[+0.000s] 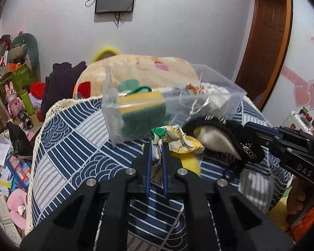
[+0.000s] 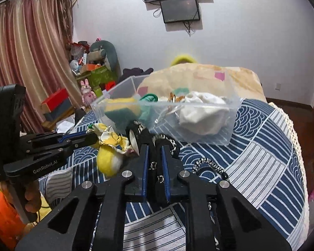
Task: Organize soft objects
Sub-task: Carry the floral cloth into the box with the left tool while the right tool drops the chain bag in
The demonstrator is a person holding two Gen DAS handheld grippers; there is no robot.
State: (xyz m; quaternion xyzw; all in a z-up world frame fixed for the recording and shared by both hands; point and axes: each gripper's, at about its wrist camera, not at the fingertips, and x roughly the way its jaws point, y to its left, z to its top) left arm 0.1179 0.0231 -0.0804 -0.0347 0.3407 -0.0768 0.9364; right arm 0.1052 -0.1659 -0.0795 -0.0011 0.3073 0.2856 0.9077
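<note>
My left gripper (image 1: 157, 144) is shut on a crumpled yellow, white and green patterned cloth (image 1: 178, 138), just in front of a clear plastic bin (image 1: 230, 96). The right gripper (image 1: 241, 133) comes in from the right, shut on a black pouch with a cream lining (image 1: 215, 140) that lies against the cloth. In the right wrist view the right gripper (image 2: 155, 146) clamps the black pouch (image 2: 143, 132); its braided cord (image 2: 209, 165) trails over the tablecloth. The left gripper (image 2: 94, 138) holds the patterned cloth (image 2: 111, 142) at the left. The bin (image 2: 115, 92) holds a yellow-green sponge (image 2: 119, 108) and a white cloth (image 2: 203, 113).
A blue-and-white wave-patterned cover (image 1: 73, 146) with a lace edge spreads under everything. A folded beige blanket (image 1: 146, 69) and a dark garment (image 1: 60, 83) lie behind the bin. Toys, boxes and papers (image 1: 12, 96) crowd the floor at the left. A wooden door (image 1: 265, 41) stands at the right.
</note>
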